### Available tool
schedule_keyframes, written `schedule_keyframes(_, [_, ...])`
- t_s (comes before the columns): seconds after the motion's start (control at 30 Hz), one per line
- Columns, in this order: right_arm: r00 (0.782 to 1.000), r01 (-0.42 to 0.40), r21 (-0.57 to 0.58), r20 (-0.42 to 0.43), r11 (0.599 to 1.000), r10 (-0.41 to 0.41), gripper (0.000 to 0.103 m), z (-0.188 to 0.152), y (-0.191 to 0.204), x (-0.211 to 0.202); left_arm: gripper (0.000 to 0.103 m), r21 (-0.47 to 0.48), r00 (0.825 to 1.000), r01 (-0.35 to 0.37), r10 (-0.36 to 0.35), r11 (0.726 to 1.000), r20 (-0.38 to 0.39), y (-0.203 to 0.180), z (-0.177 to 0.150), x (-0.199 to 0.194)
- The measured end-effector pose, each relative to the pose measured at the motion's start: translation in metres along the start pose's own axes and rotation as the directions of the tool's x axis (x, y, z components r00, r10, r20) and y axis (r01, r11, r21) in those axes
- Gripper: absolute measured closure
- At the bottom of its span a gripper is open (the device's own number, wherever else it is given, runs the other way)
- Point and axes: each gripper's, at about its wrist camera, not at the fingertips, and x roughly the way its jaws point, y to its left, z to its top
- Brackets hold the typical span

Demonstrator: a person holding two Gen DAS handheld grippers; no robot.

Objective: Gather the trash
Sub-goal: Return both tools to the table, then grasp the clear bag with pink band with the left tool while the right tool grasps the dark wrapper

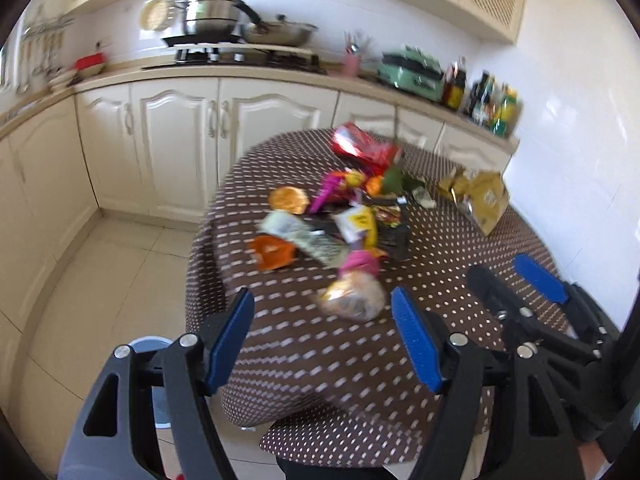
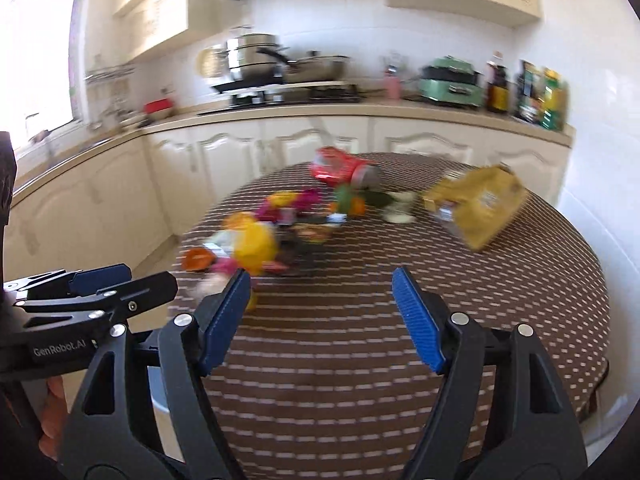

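Both the left gripper (image 1: 322,330) and right gripper (image 2: 320,314) are held wide apart, with nothing between them. They are aimed at the wrappers (image 1: 332,216) spread on the table (image 1: 320,360), probably so one can be picked up.

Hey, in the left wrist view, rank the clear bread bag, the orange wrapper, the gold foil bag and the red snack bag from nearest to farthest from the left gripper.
From the left gripper:
1. Clear bread bag, just ahead, between the fingers.
2. Orange wrapper, ahead left.
3. Gold foil bag, far right.
4. Red snack bag, at the table's far edge.
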Motion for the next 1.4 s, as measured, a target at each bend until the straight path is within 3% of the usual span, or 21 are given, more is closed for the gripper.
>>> schedule_keyframes(0.23, [0.998,0.032,0.079,-0.051,0.996,-0.028,0.030,-0.004,-0.042,0.018,0.034,0.050,0.995,-0.032,0.036,0.998,-0.091,-0.023,0.008,0.045])
schedule_keyframes(0.27, [0.998,0.023,0.086,-0.061,0.996,-0.018,0.030,-0.004,-0.044,0.021,0.042,0.055,0.995,-0.029,0.034,0.998,-0.097,-0.026,0.007,0.048])
schedule_keyframes(0.3, [0.997,0.009,0.096,-0.072,0.995,-0.003,0.030,-0.003,-0.047,0.025,0.064,0.062,0.993,-0.025,0.031,0.998,-0.110,-0.025,0.007,0.051])
schedule_keyframes(0.33, [0.996,-0.004,0.107,-0.085,0.994,0.014,0.030,-0.002,-0.049,0.029,0.070,0.064,0.992,-0.030,0.038,0.998,-0.118,-0.026,0.007,0.054])
schedule_keyframes(0.43, [0.993,-0.040,0.133,-0.105,0.990,0.054,0.030,0.004,-0.046,0.039,0.072,0.051,0.995,-0.009,0.014,0.999,-0.099,-0.024,0.009,0.049])
schedule_keyframes(0.57, [0.980,-0.110,0.185,-0.146,0.977,0.138,0.030,0.010,-0.039,0.052,0.073,0.017,1.000,0.003,-0.002,1.000,-0.018,-0.014,0.015,0.024])
schedule_keyframes(0.73, [0.962,-0.157,0.205,-0.190,0.966,0.197,0.031,0.021,-0.022,0.076,0.073,-0.020,0.999,-0.037,0.038,0.999,0.039,0.005,0.022,0.004])
schedule_keyframes(0.87, [0.952,-0.151,0.191,-0.237,0.970,0.194,0.031,0.026,-0.005,0.093,0.073,-0.052,0.996,-0.071,0.074,0.996,0.052,0.024,0.022,-0.004])
schedule_keyframes(0.97, [0.948,-0.132,0.166,-0.266,0.977,0.173,0.043,0.027,0.008,0.105,0.073,-0.066,0.995,-0.087,0.090,0.994,0.053,0.035,0.021,-0.004])
schedule_keyframes(1.03, [0.935,-0.144,0.181,-0.296,0.973,0.193,0.060,0.028,0.010,0.114,0.073,-0.075,0.995,-0.087,0.091,0.993,0.051,0.041,0.021,-0.004])
schedule_keyframes(1.07, [0.934,-0.140,0.184,-0.303,0.973,0.192,0.063,0.029,0.011,0.118,0.073,-0.082,0.995,-0.084,0.088,0.993,0.049,0.044,0.021,-0.004])
schedule_keyframes(1.1, [0.933,-0.138,0.188,-0.305,0.972,0.191,0.077,0.031,0.011,0.119,0.073,-0.085,0.995,-0.082,0.086,0.993,0.048,0.046,0.020,-0.004])
schedule_keyframes(1.2, [0.930,-0.153,0.189,-0.304,0.970,0.206,0.094,0.033,0.012,0.121,0.073,-0.095,0.995,-0.076,0.081,0.993,0.051,0.053,0.017,-0.007])
schedule_keyframes(1.4, [0.971,-0.103,0.105,-0.207,0.989,0.123,0.100,0.032,0.016,0.088,0.073,-0.102,0.995,-0.061,0.068,0.993,0.069,0.062,0.012,-0.021])
